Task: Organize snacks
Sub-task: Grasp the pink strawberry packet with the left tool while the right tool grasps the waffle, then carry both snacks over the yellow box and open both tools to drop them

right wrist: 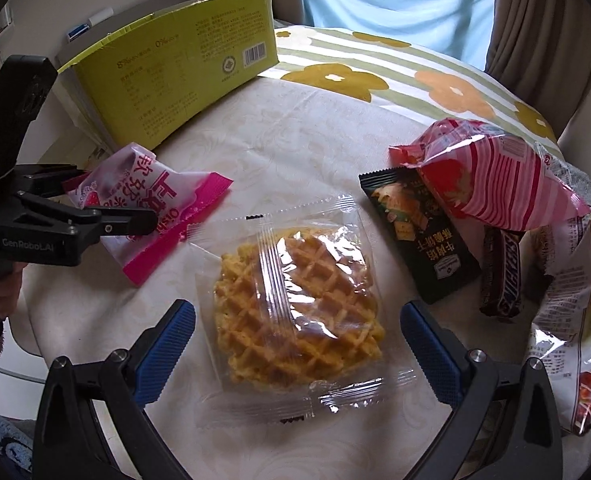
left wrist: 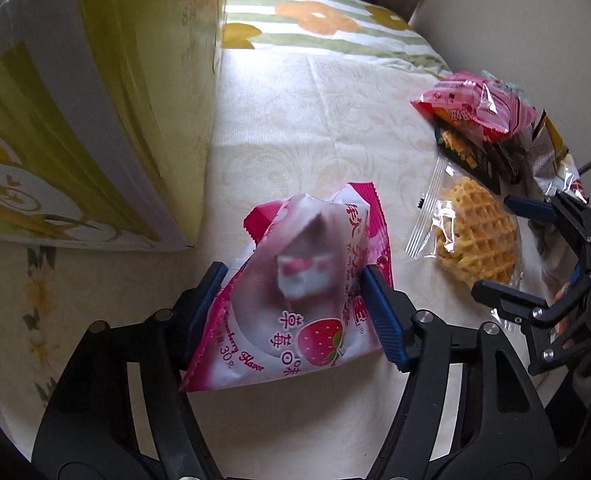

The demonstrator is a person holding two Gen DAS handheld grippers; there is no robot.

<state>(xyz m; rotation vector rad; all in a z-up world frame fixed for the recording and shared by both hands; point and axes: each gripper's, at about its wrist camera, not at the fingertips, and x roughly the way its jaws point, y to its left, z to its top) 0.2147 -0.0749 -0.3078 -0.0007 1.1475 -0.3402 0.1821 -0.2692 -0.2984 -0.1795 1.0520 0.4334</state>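
Observation:
My left gripper (left wrist: 295,304) is shut on a pink strawberry snack packet (left wrist: 295,280) and holds it above the table, just right of a yellow-green cardboard box (left wrist: 95,120). The packet (right wrist: 143,200) and the left gripper (right wrist: 107,200) also show in the right wrist view. My right gripper (right wrist: 295,352) is open, its blue pads on either side of a waffle in a clear wrapper (right wrist: 295,300) that lies on the table. The waffle (left wrist: 475,232) and the right gripper (left wrist: 511,240) also show in the left wrist view.
The box (right wrist: 183,80) stands at the back left of the cream tablecloth (right wrist: 303,128). At the right lie a pink striped bag (right wrist: 503,176), a black packet (right wrist: 419,232), a Snickers bar (right wrist: 503,272) and a white bag (right wrist: 567,320). A floral cushion (right wrist: 395,68) is behind.

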